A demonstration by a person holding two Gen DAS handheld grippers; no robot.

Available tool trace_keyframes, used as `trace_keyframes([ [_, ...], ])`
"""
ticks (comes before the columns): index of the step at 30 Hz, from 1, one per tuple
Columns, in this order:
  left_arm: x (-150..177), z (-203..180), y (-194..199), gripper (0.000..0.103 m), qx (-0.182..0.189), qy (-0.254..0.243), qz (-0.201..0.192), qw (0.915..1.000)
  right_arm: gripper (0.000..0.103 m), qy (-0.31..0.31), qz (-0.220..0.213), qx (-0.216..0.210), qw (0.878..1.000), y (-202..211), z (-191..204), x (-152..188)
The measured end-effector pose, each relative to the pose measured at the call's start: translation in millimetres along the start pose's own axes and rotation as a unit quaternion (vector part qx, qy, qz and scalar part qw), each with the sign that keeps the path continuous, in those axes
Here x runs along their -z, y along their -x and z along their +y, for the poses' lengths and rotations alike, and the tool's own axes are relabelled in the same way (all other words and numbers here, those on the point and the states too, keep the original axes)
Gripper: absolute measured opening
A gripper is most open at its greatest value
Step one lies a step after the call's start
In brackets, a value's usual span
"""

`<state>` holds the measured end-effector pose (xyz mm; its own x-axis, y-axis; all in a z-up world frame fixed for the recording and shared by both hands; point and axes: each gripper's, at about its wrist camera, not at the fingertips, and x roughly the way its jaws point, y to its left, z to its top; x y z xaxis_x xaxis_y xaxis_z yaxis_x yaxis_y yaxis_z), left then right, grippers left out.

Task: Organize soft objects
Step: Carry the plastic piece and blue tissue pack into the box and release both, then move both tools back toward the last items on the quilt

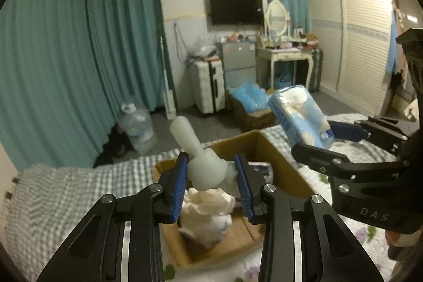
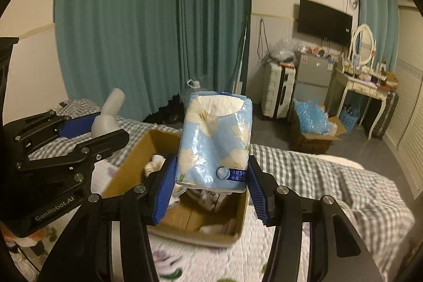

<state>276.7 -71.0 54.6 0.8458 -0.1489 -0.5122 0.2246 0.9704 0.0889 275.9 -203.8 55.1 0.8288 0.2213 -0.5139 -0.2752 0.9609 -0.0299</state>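
Note:
My left gripper (image 1: 211, 186) is shut on a pale white soft toy (image 1: 203, 165) with a long neck, held above an open cardboard box (image 1: 280, 157) on the bed. The toy also shows in the right wrist view (image 2: 105, 120). My right gripper (image 2: 211, 189) is shut on a blue flowered tissue pack (image 2: 216, 142), held over the same box (image 2: 127, 165). That pack also shows in the left wrist view (image 1: 298, 118). A cream fluffy soft thing (image 1: 208, 210) and other soft items lie inside the box.
The box sits on a bed with a grey checked blanket (image 1: 66, 192) and a flowered quilt (image 2: 211, 260). On the floor beyond stand a water jug (image 1: 137, 126), a white suitcase (image 1: 206, 86), a box of blue plastic (image 2: 314, 126) and a dressing table (image 2: 362, 86).

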Motion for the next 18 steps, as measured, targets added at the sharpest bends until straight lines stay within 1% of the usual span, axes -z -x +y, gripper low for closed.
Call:
trace_keyframes([
  [3,17,5,-34,0.04,-0.003,0.002,0.013,0.9999,0.052,-0.008,0.017,-0.01,1.0,-40,-9,7],
  [5,29,5,-52,0.043,-0.024,-0.007,0.024,0.9994,0.052,-0.01,0.026,-0.018,0.999,-62,-11,15],
  [6,32,6,-58,0.049,-0.029,-0.008,0.027,0.9992,0.053,-0.008,0.029,-0.023,0.999,-71,-10,18],
  [7,36,7,-62,0.059,-0.032,-0.007,0.028,0.9991,0.053,-0.002,0.031,-0.024,0.999,-79,-10,23],
  [8,39,9,-65,0.064,-0.032,-0.004,0.028,0.9991,0.054,0.003,0.032,-0.019,0.999,-85,-9,26],
  [9,41,11,-65,0.072,-0.032,0.0,0.025,0.9992,0.059,0.006,0.034,-0.016,0.999,-90,-9,28],
  [10,42,12,-64,0.076,-0.039,0.004,0.02,0.9991,0.064,0.007,0.035,-0.017,0.999,-93,-9,31],
  [11,40,14,-62,0.078,-0.041,0.007,0.015,0.999,0.073,0.006,0.033,-0.015,0.999,-94,-11,31],
  [12,38,16,-58,0.082,-0.046,0.01,0.01,0.9988,0.077,0.003,0.03,-0.014,0.999,-93,-12,32],
  [13,35,17,-53,0.084,-0.057,0.013,0.006,0.9982,0.078,0.001,0.027,-0.014,1.0,-91,-13,32],
  [14,32,17,-49,0.084,-0.071,0.015,0.001,0.9974,0.079,-0.001,0.025,-0.012,1.0,-88,-14,31],
  [16,24,18,-27,0.084,-0.094,0.018,-0.017,0.9952,0.081,-0.004,0.02,-0.003,1.0,-77,-16,25],
  [18,15,24,-2,0.084,-0.099,0.024,-0.033,0.9942,0.088,-0.005,0.011,0.006,1.0,-60,-16,17],
])
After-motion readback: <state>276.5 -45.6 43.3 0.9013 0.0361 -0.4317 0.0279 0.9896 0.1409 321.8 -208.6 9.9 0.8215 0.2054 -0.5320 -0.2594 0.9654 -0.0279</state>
